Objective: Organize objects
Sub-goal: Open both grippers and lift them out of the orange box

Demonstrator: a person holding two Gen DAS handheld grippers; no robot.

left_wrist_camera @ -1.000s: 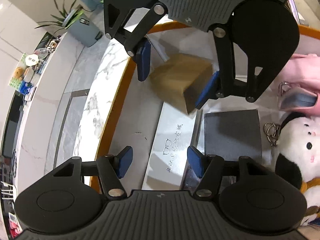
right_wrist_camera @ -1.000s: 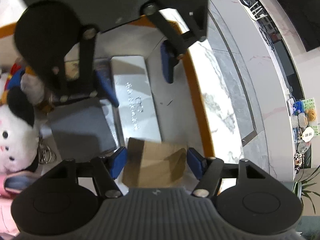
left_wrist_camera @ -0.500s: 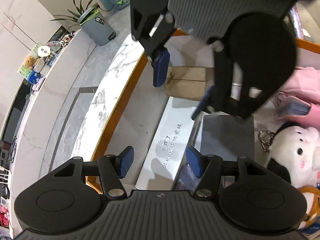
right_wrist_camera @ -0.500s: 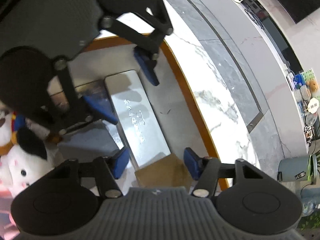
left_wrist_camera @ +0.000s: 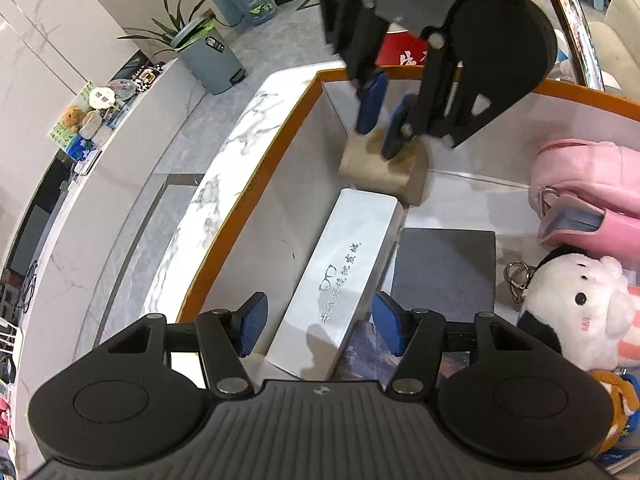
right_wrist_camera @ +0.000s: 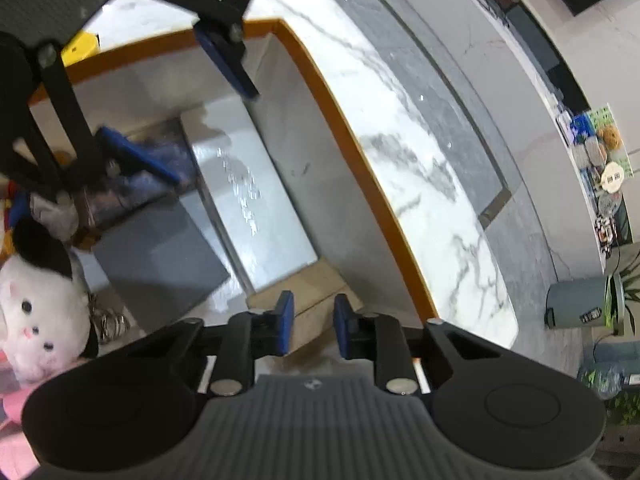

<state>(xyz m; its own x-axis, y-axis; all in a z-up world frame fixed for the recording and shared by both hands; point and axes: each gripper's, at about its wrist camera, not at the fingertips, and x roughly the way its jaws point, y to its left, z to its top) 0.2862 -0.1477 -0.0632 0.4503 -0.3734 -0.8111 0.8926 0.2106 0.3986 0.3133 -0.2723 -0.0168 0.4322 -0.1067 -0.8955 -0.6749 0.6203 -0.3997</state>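
My right tongs (right_wrist_camera: 309, 322) have just been closing and are now clenched above the brown cardboard box (left_wrist_camera: 382, 166) in the tray's (left_wrist_camera: 280, 168) corner, gripping nothing. I'd reopen and straddle it squarely. My left tongs (left_wrist_camera: 316, 326) hang released over the white glasses box (left_wrist_camera: 340, 280).

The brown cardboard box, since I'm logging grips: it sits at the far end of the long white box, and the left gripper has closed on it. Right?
Not quite. The brown cardboard box does sit at the end of the long white box, but the right gripper is the one whose jaws have just closed on it, as the left wrist view shows. The left gripper hangs open over the white box.
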